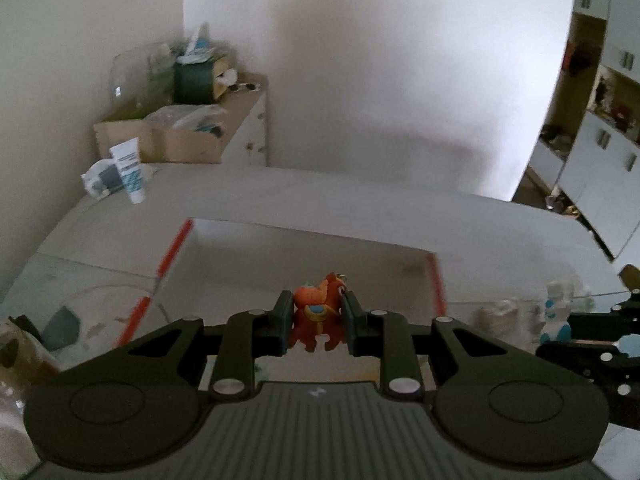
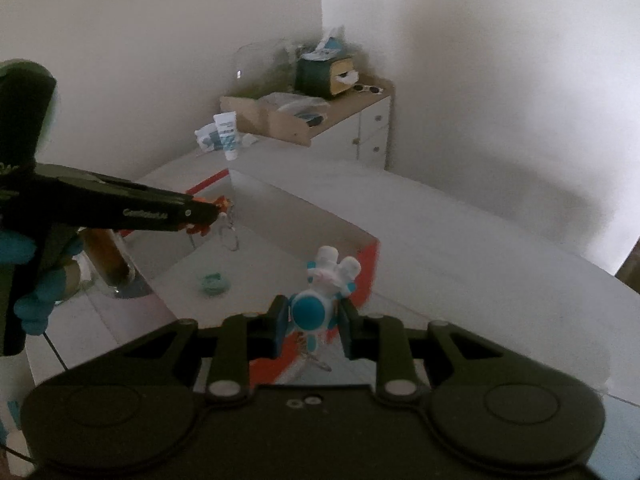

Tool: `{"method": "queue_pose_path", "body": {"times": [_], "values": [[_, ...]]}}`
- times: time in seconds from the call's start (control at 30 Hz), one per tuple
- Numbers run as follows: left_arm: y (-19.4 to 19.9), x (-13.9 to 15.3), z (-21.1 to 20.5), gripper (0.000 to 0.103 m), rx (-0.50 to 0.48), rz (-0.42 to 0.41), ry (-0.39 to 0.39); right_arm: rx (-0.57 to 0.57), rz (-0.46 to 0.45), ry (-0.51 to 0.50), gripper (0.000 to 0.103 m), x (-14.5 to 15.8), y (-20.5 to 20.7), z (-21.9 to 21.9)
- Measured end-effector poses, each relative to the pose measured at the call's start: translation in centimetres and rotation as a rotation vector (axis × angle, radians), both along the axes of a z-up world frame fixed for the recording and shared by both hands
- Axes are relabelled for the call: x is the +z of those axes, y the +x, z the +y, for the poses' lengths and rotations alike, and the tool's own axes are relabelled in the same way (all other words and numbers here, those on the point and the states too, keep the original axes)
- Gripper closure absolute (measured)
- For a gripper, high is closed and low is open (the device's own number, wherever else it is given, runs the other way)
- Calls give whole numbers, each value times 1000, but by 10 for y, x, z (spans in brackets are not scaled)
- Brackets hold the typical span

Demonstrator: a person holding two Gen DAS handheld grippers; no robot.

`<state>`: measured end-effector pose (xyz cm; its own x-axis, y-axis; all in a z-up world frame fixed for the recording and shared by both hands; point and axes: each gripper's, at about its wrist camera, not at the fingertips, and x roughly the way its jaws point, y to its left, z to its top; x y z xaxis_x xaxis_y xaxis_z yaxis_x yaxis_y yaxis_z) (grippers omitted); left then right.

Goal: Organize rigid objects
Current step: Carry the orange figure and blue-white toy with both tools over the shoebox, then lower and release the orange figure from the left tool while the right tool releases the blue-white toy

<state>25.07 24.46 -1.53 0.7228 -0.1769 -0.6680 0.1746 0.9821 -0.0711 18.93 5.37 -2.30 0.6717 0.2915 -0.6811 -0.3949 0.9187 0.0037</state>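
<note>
Orange rubbery keychain figure [image 1: 316, 318] pinched in left tool [image 1: 316, 320], blue-and-white keychain figure [image 2: 316, 308] in right tool [image 2: 314, 322]; keep both level over the red-edged white box [image 1: 438, 280] before letting go

White table [image 2: 460, 240], open box [image 2: 304, 216], tube [image 2: 228, 136]

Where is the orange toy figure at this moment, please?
The orange toy figure is clamped in the left gripper, held above the white box with red edges; the right wrist view shows it at far left.
</note>
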Motion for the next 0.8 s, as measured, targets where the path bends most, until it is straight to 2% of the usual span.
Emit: {"method": "queue_pose_path", "body": {"times": [0.3, 0.6, 0.8], "values": [[41, -30, 33, 78, 13, 55, 15, 15, 61, -38, 78, -26, 36, 52], [80, -57, 34, 78, -22, 107, 57, 3, 140, -64, 78, -59, 78, 82], [107, -76, 31, 78, -33, 172, 65, -11, 226, -77, 78, -85, 99, 93]]}}
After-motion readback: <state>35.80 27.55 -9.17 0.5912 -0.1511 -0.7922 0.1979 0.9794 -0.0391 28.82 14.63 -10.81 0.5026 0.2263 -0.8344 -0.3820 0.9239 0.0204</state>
